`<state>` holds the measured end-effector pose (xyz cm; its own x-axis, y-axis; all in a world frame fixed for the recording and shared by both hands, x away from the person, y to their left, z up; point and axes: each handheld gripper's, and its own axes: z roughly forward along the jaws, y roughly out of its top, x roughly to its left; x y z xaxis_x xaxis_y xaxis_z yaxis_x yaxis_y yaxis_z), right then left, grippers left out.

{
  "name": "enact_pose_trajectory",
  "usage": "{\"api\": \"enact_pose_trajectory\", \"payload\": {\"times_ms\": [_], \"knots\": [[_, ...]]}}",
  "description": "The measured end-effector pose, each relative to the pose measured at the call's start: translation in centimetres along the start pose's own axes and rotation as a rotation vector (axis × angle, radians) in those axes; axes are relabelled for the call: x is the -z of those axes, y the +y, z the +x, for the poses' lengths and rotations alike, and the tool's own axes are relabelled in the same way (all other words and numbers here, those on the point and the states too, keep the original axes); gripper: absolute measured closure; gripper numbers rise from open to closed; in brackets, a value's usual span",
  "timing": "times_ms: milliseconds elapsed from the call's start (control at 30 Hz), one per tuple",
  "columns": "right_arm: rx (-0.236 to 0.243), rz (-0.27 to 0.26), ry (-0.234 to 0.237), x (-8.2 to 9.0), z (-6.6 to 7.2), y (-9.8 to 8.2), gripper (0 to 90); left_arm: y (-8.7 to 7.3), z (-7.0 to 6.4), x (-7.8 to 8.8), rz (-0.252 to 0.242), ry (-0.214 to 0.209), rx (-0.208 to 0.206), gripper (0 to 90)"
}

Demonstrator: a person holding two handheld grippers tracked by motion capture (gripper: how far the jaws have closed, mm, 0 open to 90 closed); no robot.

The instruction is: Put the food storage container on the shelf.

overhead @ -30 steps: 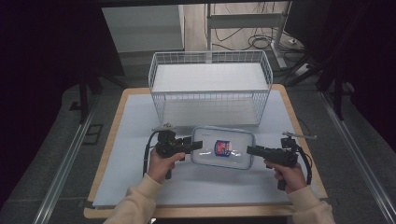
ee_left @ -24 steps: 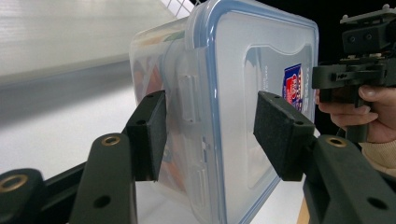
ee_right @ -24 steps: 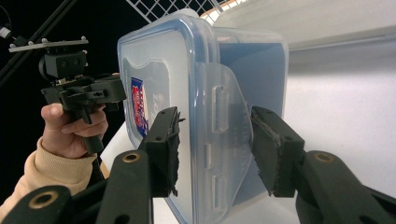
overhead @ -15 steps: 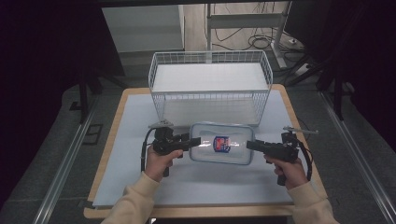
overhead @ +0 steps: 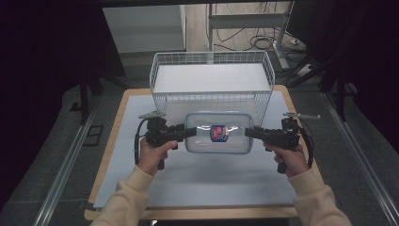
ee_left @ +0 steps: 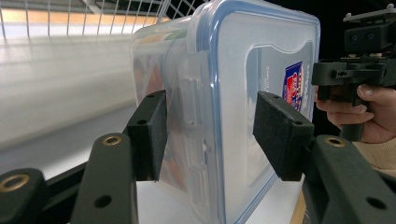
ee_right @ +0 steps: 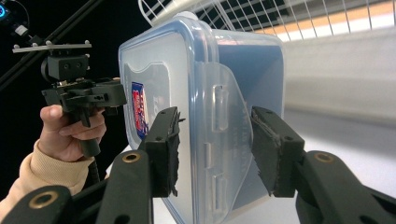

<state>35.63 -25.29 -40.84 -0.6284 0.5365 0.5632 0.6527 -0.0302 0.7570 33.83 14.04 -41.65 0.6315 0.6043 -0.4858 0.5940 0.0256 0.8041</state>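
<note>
Gripping container | left gripper | right gripper | contents unclear

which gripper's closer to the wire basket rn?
Left, narrowly. The left gripper and right gripper clamp opposite short ends of the plastic container, both just in front of the wire basket; the difference is too small to matter.

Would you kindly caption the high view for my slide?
Two grippers, left and right, clamp a lidded box by its ends before a wire basket.
</note>
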Motion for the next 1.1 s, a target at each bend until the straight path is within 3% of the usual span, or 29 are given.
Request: {"api": "enact_pose_trajectory", "payload": {"times_ms": [100, 433, 700, 1100], "knots": [[0.032, -0.010, -0.001, 0.0, 0.8, 1.7, 53.7, 1.6, -0.1, 0.5, -0.015, -0.004, -0.006, 46.4], [0.072, -0.021, 0.012, -0.5, 1.9, 5.5, 53.7, 5.4, -0.4, 1.5, -0.045, 0.011, -0.026, 46.3], [0.106, -0.039, 0.029, -1.0, 2.9, 10.0, 53.7, 9.5, -0.6, 2.5, -0.080, 0.030, -0.043, 46.3], [0.121, -0.029, 0.042, -2.4, 2.4, 14.4, 53.1, 13.4, 0.3, 2.3, -0.092, 0.061, -0.052, 46.2]]}}
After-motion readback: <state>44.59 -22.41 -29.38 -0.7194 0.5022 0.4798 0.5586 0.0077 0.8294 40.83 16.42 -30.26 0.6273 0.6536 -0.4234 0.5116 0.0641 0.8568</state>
